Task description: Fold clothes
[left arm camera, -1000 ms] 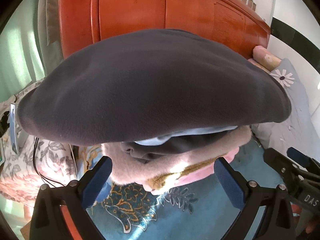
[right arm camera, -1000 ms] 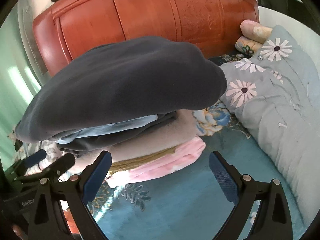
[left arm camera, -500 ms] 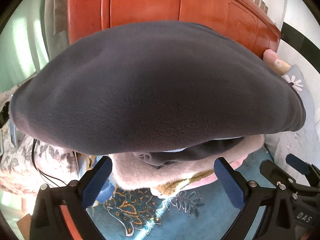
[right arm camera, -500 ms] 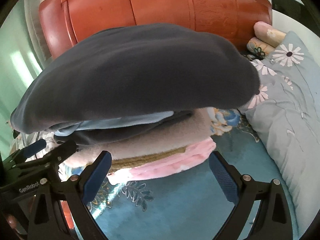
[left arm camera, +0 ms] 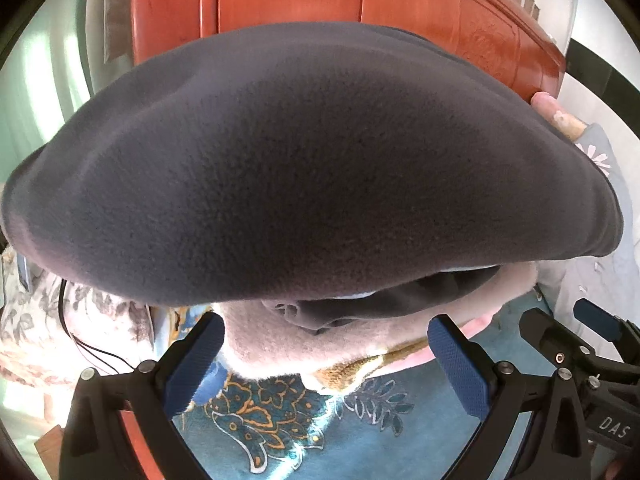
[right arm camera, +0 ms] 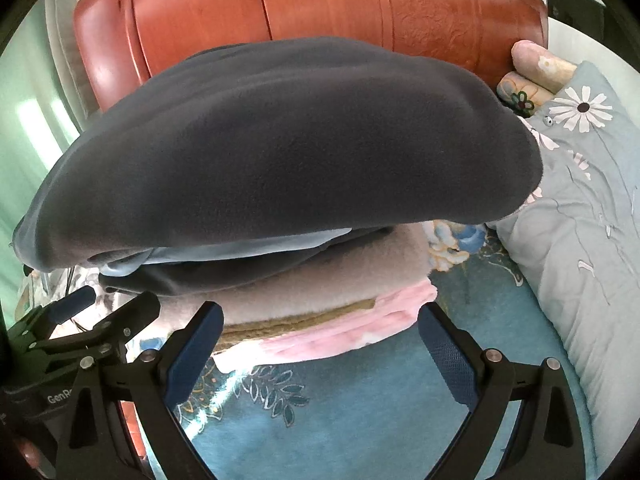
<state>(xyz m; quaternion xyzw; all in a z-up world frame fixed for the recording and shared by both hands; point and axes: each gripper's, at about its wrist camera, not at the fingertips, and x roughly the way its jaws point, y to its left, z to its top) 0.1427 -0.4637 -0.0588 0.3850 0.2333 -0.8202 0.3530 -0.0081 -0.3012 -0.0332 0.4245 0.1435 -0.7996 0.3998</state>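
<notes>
- Blue bedspread [right arm camera: 352,420] with a red headboard [right arm camera: 320,4] at 12 o'clock.
- Grey fleece [left arm camera: 304,168] dead centre, topping a folded stack [right arm camera: 320,300] on the bedspread.
- Left gripper [left arm camera: 326,364] at 6 o'clock, jaws spread, empty.
- Right gripper [right arm camera: 320,354] likewise agape, empty.
- Grey quilt [right arm camera: 580,216] at 3 o'clock.

Matt napped dark grey fleece garment [left arm camera: 312,168] ahead of the tongs, fuzzy beige plush layer [right arm camera: 320,284] beneath it, soft pink plush [right arm camera: 352,332] lowest, glossy red-brown wooden headboard [right arm camera: 320,4] behind, smooth printed teal bedsheet [right arm camera: 360,412] under the tongs, textured blue pads [left arm camera: 456,364] on matt black plastic fingers
</notes>
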